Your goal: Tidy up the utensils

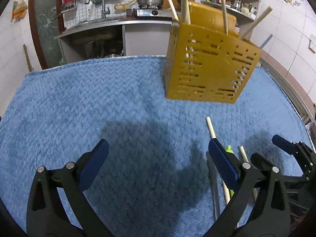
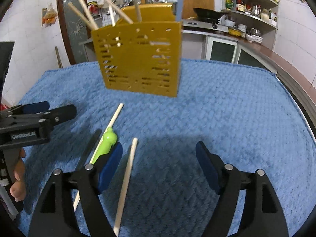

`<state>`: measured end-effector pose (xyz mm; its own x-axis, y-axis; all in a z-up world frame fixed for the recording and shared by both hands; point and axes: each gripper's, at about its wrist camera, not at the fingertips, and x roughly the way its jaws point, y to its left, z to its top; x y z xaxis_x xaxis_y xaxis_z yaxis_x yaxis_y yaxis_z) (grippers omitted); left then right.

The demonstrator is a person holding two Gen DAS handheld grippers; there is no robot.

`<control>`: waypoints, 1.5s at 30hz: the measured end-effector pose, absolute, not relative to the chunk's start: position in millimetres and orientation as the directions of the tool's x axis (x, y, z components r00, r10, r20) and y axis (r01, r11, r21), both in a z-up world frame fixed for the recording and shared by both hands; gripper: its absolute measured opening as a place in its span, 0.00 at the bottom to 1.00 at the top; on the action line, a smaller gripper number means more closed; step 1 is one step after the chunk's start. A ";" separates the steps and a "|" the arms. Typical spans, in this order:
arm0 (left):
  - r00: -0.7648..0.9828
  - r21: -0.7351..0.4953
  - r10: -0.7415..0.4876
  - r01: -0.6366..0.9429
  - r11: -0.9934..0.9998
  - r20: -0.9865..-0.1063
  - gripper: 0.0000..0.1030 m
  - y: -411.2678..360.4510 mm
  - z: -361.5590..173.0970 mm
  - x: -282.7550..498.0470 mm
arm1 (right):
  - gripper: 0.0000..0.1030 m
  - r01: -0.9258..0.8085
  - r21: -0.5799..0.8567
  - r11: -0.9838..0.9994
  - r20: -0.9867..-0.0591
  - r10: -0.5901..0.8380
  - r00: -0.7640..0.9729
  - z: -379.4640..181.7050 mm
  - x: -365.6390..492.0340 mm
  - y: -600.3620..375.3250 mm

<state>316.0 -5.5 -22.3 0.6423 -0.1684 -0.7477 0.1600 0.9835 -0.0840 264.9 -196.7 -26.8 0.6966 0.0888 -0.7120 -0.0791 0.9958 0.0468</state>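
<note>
Chopstick (image 2: 126,179) just inside right claw (image 2: 159,164)
Both claws gape wide, empty. It lies on the blue worktop (image 2: 227,118), long axis toward the yellow holder (image 2: 138,59); left claw (image 1: 158,162) sits farther off.

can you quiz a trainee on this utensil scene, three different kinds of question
1. True or false: the yellow holder lies tipped over on the blue towel.
2. Multiple choice: what lies between the pads of the right hand-held gripper? A) the green-handled utensil B) a pale chopstick C) nothing
3. Fill in: the left hand-held gripper is ____, with only towel between its fingers.

Key:
1. False; it stands upright with chopsticks in it.
2. B; the pads stand apart from it, not gripping.
3. Open.
</note>
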 end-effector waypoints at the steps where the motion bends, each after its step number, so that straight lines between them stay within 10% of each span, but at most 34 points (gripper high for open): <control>1: 0.640 -0.085 -0.168 0.158 0.984 -0.749 0.95 -6.1 -22.4 315.7 | 0.69 -0.084 0.043 0.995 -0.716 0.090 0.692 -27.6 265.3 -194.1; 14: 0.637 -0.086 -0.170 0.160 0.983 -0.752 0.95 -10.6 -23.1 313.9 | 0.14 -0.122 0.047 0.991 -0.754 0.116 0.647 -36.9 266.9 -176.0; 27: 0.603 -0.084 -0.184 0.191 0.978 -0.776 0.93 -22.7 -28.7 305.9 | 0.06 -0.125 0.085 0.989 -0.761 0.145 0.632 -33.0 271.4 -193.8; 34: 0.532 -0.101 -0.232 0.264 0.959 -0.815 0.53 -39.5 -40.6 299.7 | 0.06 -0.065 0.085 0.994 -0.767 0.106 0.632 -36.4 276.5 -223.6; 45: 0.516 -0.071 -0.230 0.309 0.948 -0.825 0.33 -62.1 -40.6 289.4 | 0.06 -0.027 0.064 0.998 -0.760 0.066 0.646 -36.6 277.0 -237.8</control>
<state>289.4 -62.1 -40.6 0.5162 -0.2296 -0.8251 0.3090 0.9485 -0.0706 277.0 -237.8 -36.6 0.6460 0.0662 -0.7604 -0.0265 0.9976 0.0643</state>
